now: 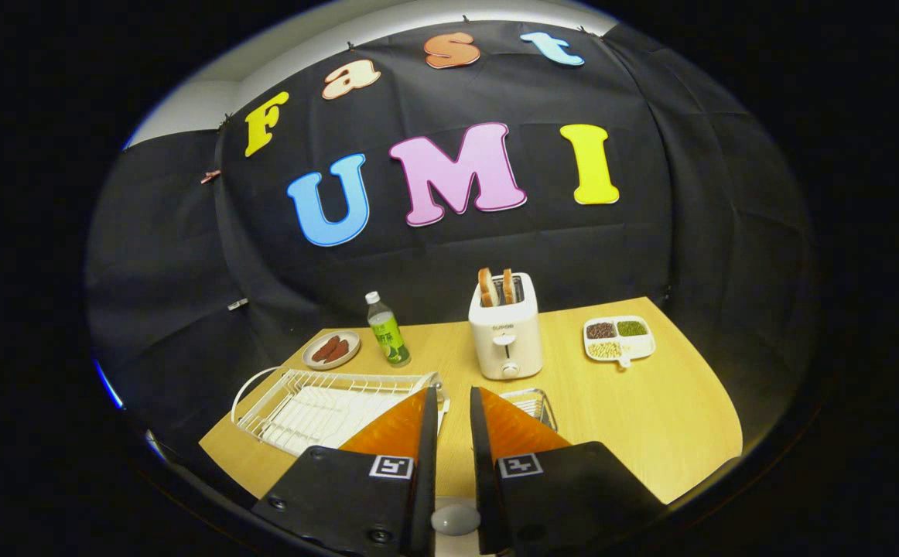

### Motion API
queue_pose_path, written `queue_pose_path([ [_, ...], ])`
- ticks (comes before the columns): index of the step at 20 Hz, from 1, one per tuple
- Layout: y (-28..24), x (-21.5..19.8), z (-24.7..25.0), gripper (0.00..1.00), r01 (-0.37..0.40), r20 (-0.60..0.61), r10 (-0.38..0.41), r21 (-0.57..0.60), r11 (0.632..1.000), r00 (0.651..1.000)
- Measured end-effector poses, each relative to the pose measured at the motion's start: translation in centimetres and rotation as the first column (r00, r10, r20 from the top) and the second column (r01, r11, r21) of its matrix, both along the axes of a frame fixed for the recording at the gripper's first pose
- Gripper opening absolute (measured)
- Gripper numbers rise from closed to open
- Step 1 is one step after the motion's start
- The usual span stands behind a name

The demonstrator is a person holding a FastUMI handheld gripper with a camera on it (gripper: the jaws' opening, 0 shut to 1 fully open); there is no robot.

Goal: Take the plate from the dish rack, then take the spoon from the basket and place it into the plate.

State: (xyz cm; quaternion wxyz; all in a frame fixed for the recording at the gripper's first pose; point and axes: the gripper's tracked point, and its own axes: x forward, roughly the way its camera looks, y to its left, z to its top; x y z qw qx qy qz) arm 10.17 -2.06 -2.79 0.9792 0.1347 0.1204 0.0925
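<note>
My gripper hangs above the near part of the wooden table. Its fingers stand a narrow gap apart, and nothing shows between the tips. Low down between the fingers, close under me, lies a small pale rounded thing that looks like the spoon's end, with a strip of white below it that may be the plate. The white wire dish rack sits just beyond the left finger and I see no plate standing in it. The small wire basket peeks out behind the right finger's tip.
Beyond the fingers stand a white toaster with two bread slices, a green-labelled bottle, a small dish of brown pieces and a divided white tray of beans. Bare tabletop lies to the right.
</note>
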Motion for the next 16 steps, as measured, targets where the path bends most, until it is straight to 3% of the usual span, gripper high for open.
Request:
queue_pose_path([
  [7, 4.8, -1.8, -5.0, 0.25, -0.071, 0.009, 0.071, -0.013, 0.997, 0.997],
  [16, 3.7, -5.1, -10.9, 0.25, -0.037, -0.082, 0.039, 0.033, 0.999, 0.996],
])
